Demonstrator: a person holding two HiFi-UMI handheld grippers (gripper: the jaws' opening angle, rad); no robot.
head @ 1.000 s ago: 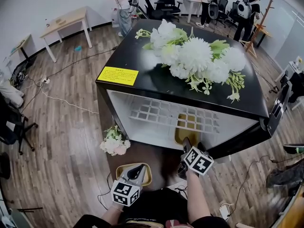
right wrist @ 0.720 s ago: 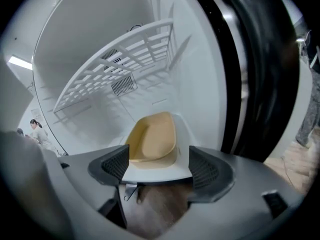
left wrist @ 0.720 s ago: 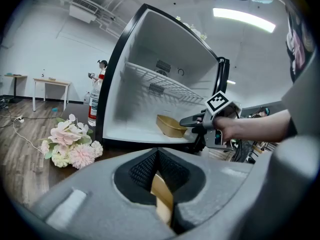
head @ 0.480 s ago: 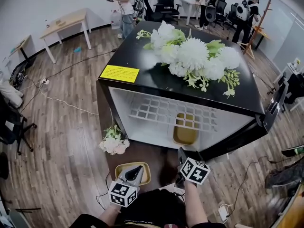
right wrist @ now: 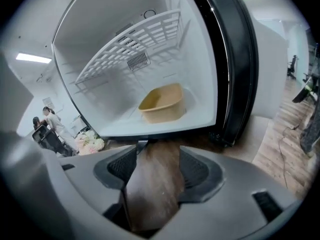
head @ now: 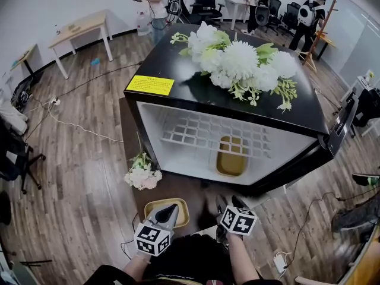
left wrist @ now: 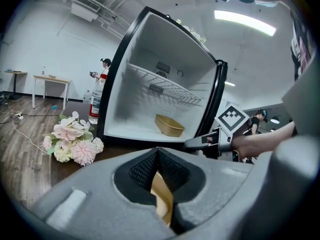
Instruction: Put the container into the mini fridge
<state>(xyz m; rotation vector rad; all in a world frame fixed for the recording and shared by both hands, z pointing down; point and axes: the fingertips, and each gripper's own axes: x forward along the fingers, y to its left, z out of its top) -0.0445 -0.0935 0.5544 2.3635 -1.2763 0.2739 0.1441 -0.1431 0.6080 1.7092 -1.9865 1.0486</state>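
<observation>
The mini fridge stands open, black outside and white inside. One tan container rests on its floor, under the wire shelf; it shows too as the container and the container. A second tan container sits on the brown surface in front. My left gripper is shut on its rim; a tan edge shows between the pads of the left gripper. My right gripper hangs before the fridge mouth, its jaws closing with nothing between them; only brown wood shows through the right gripper.
White artificial flowers lie on the fridge top beside a yellow label. A pink-white bouquet lies at the fridge's left foot. The black door hangs open at right. People, desks and chairs stand far back; cables trail on the floor.
My right gripper has drawn back from the fridge mouth toward me, empty; the container it was near stays inside. The left gripper holds still on the other container.
</observation>
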